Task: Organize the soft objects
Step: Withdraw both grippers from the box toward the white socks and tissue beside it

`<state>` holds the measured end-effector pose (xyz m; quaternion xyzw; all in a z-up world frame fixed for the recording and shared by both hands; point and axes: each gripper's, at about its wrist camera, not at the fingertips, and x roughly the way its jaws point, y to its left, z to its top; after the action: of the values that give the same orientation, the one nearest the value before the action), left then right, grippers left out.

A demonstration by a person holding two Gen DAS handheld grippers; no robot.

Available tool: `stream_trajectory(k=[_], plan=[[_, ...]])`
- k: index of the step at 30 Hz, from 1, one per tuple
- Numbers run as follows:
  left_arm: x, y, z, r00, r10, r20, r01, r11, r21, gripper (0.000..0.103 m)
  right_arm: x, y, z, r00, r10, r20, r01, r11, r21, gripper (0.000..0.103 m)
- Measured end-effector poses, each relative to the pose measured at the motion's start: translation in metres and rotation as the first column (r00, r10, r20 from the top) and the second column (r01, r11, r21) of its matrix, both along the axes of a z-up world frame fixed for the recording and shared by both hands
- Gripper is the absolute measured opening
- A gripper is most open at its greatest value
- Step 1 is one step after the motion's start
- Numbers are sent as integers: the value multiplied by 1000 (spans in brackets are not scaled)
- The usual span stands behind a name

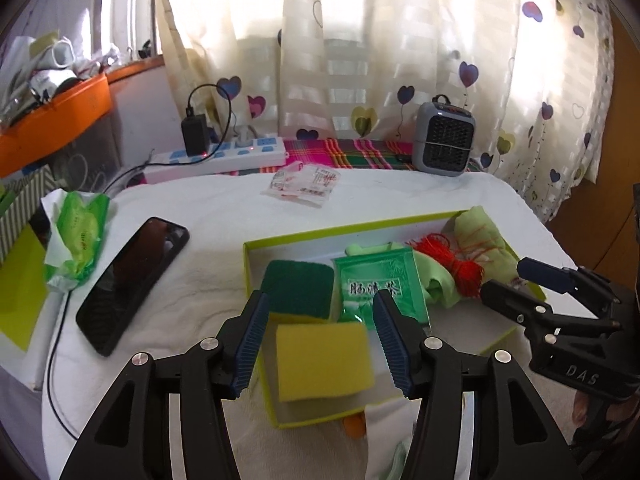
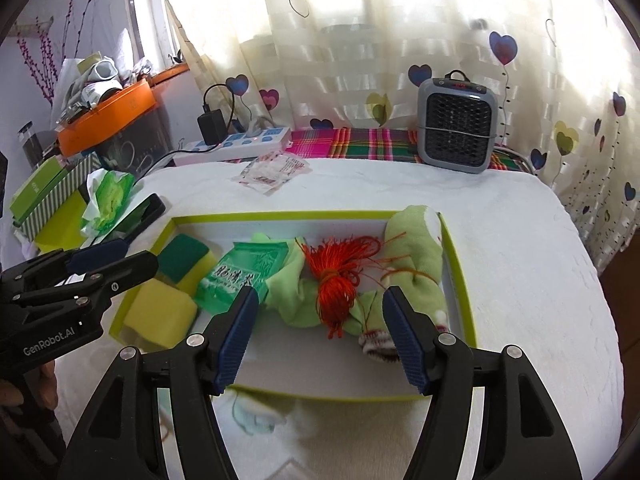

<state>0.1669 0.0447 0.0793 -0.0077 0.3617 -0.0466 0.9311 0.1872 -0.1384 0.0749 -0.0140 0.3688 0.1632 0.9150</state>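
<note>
both grippers, left [image 1: 318, 344] & right [image 2: 316, 336], hanging open & empty over tray [image 2: 456, 256]; sponge [image 1: 324, 364] & sock [image 2: 416, 256] sitting inside. next prob: checking for leftovers outside.

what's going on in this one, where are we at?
A person holds a two-finger gripper in each hand over a shallow lime-edged box on a white-covered table. In the box lie two yellow-and-green sponges, a green packet, a light green sock and a bundle of red-orange string. The left gripper is open above a sponge, and the right gripper is open near the sock and string. Neither holds anything. A phone and a tissue pack lie outside.
</note>
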Motion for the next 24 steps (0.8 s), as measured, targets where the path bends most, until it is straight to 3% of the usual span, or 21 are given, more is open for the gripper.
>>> stream_trajectory(k=[9, 14, 24], plan=[[-34, 20, -4, 998, 57, 24, -56, 998, -6, 54, -28, -16, -1, 999, -37, 25, 36, 999, 23, 65], [-46, 37, -9, 998, 65, -8, -65, 988, -141, 54, -40, -26, -7, 999, -45, 8, 45, 998, 36, 65], [-70, 38, -24, 997, 76, -32, -79, 992, -94, 53, -66, -40, -17, 999, -35, -16, 35, 999, 38, 65]])
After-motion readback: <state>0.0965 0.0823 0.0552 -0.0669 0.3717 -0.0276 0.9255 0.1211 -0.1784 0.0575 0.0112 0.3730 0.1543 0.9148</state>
